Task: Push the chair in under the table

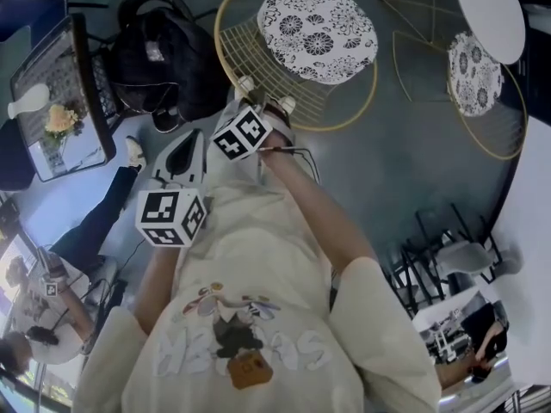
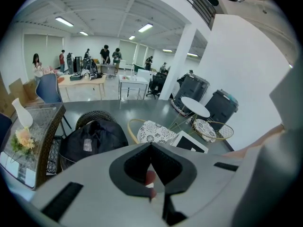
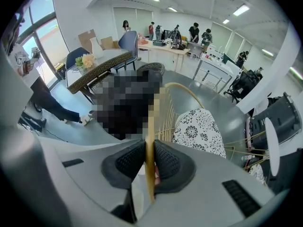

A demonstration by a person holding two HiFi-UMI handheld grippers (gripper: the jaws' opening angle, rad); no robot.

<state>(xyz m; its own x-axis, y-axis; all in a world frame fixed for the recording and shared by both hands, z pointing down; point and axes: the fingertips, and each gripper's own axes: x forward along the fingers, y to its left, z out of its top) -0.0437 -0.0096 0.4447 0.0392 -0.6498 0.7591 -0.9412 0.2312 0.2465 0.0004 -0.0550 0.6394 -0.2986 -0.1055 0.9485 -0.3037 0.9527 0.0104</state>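
Observation:
A gold wire chair [image 1: 317, 26] with a floral cushion stands on the grey floor ahead of me. My right gripper [image 1: 265, 95] is shut on the near rim of its wire back; in the right gripper view the gold wire runs straight between the pads of that gripper [image 3: 149, 160], with the cushion [image 3: 199, 131] beyond. My left gripper [image 1: 191, 144] hangs to the left, short of the chair, jaws together on nothing [image 2: 151, 148]. A white round table [image 1: 486, 11] stands at the far right, and a second floral chair [image 1: 473, 71] sits beside it.
A black backpack [image 1: 168, 54] rests on a dark chair just left of the gold chair. A glass-topped wicker table [image 1: 60, 101] with a vase and flowers is at far left. A person's leg and shoe [image 1: 133, 153] lie nearby. Desks and people fill the background.

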